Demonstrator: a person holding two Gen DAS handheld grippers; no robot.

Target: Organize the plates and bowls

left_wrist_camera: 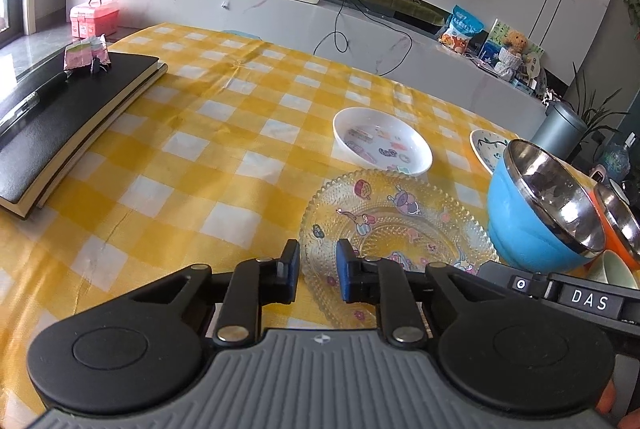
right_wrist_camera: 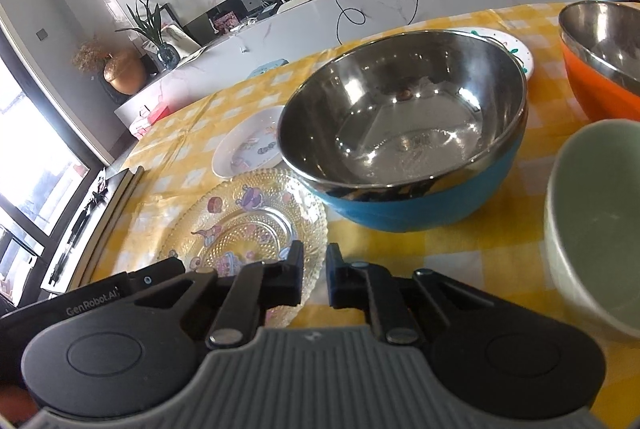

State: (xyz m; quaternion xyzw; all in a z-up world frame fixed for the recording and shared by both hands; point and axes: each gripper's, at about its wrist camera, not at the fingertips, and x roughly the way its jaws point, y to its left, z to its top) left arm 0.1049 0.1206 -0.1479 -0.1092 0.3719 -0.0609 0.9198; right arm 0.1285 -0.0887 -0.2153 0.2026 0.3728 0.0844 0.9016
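Observation:
A clear glass plate with cartoon prints lies on the yellow checked tablecloth. My left gripper hovers over its near left rim, jaws slightly apart and empty. Beyond it is a white printed dish and a small patterned plate. A blue steel-lined bowl stands right of the glass plate, an orange steel-lined bowl behind it. In the right wrist view my right gripper is slightly open and empty above the glass plate's near right rim, before the blue bowl. The orange bowl and a pale green bowl are at right.
Black notebooks with a pen and a pink packet lie at the table's left. The white dish and patterned plate show behind the blue bowl. A low TV bench runs behind the table.

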